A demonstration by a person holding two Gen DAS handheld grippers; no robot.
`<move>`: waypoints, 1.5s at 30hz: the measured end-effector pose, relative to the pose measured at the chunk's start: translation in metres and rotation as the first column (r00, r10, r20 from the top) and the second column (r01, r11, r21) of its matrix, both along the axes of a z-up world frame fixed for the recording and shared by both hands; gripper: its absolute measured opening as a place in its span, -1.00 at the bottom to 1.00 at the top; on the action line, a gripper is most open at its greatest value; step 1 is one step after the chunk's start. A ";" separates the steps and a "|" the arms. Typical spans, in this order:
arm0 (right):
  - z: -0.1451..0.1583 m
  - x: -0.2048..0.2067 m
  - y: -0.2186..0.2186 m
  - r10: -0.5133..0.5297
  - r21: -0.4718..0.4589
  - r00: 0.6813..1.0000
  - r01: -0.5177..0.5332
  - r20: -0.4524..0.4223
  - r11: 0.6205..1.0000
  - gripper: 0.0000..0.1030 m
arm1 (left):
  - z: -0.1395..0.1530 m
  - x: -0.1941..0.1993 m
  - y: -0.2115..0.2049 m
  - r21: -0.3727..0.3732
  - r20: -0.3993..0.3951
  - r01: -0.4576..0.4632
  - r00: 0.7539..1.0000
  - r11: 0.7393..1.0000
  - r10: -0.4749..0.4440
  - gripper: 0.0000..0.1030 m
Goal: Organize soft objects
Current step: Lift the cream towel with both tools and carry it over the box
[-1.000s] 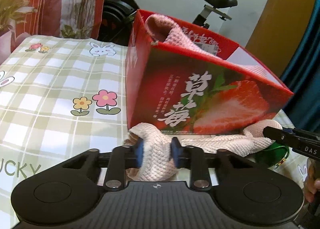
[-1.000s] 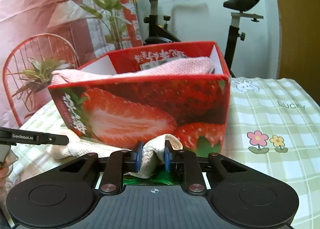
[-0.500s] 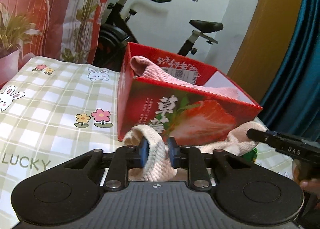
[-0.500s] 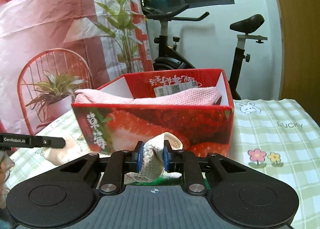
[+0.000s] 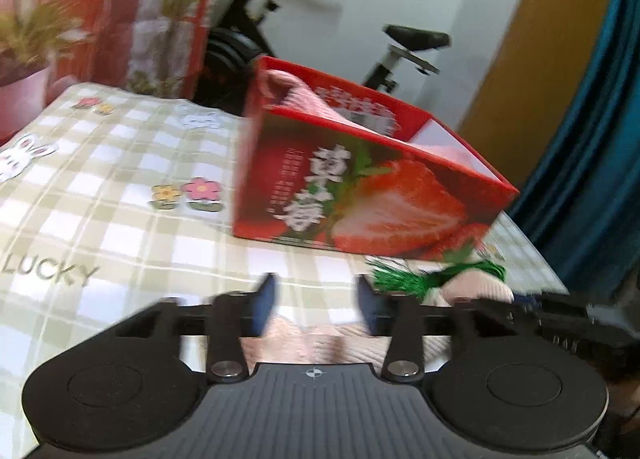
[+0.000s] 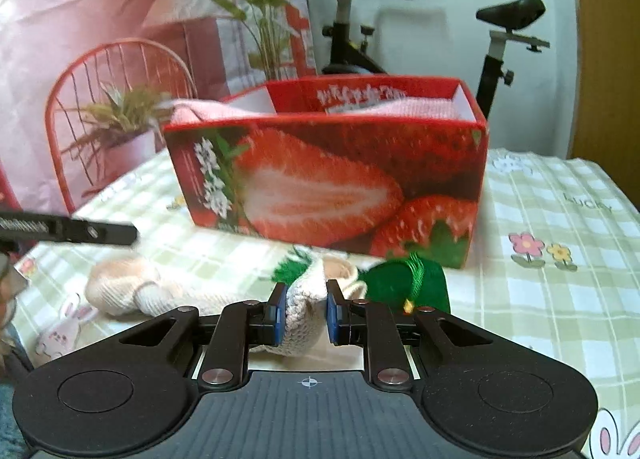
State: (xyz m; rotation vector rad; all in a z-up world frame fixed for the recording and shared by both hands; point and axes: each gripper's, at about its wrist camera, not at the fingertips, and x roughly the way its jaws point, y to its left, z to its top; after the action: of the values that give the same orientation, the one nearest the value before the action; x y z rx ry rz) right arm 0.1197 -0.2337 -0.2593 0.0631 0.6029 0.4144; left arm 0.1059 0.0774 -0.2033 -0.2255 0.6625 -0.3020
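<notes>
A cream knitted cloth lies on the checked tablecloth in front of the red strawberry box. My right gripper is shut on one end of it. My left gripper is opening; its blue pads stand apart, touching nothing, and the cream cloth sags low between the finger bases. A pink cloth lies in the box and hangs over its rim. A green tasselled piece lies by the held end. One left finger shows at the left edge of the right wrist view.
The tablecloth carries flower and rabbit prints. Behind the table stand an exercise bike, a red wire chair with a potted plant, and a blue curtain at the right.
My left gripper has let go of the cream cloth and its jaws have spread. That end has dropped to the table. Both grippers have drawn back from the box; the right keeps its grip.
</notes>
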 end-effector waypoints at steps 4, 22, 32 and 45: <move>-0.007 0.002 0.000 -0.010 -0.026 0.999 0.009 -0.045 1.000 -0.65 | -0.001 0.003 0.011 -0.014 -0.039 -0.056 0.998 0.998 0.056 0.20; -0.015 0.007 0.001 -0.004 -0.029 0.996 0.002 -0.087 1.000 -0.64 | -0.032 0.009 0.016 -0.030 -0.221 -0.101 0.971 0.994 0.092 0.34; -0.012 0.004 -0.001 0.016 0.019 0.998 -0.015 -0.065 1.000 -0.65 | -0.024 0.001 0.009 -0.051 -0.130 -0.042 0.991 0.998 0.035 -0.44; 0.019 -0.006 -0.011 0.007 0.086 0.995 -0.016 0.102 0.996 -0.68 | 0.001 -0.008 0.001 -0.032 0.024 0.006 1.000 0.999 -0.005 -0.46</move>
State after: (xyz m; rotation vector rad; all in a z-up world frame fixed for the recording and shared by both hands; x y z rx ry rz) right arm 0.1140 -0.2444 -0.2399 0.1211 0.4846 0.4522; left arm 0.0980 0.0788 -0.2019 -0.2502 0.6350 -0.3204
